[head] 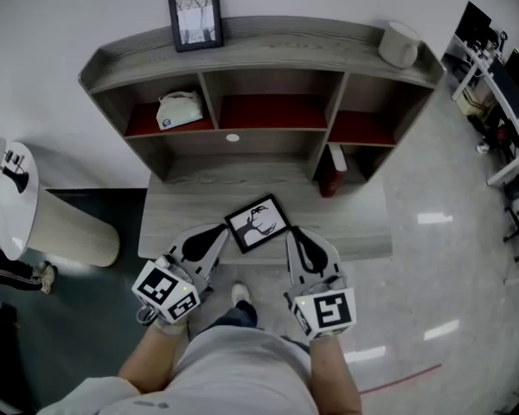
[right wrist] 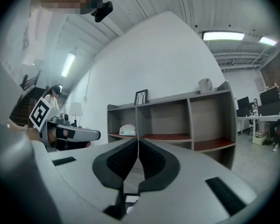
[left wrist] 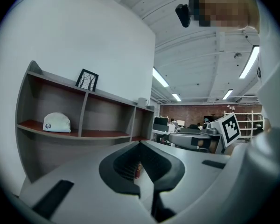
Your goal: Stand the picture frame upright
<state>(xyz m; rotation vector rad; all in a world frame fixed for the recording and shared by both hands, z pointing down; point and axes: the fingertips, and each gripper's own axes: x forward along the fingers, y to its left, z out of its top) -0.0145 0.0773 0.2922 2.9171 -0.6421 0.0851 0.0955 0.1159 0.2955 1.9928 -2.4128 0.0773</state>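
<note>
Black-edged picture frame point(head: 258, 222) laid flat on grey wood table point(head: 175, 213), turned cornerwise, just ahead and between both tools. Left tool point(head: 216, 232) and right tool point(head: 291, 233) closed tight, nothing held, flanking frame's near corner; neither judged nearer.
</note>
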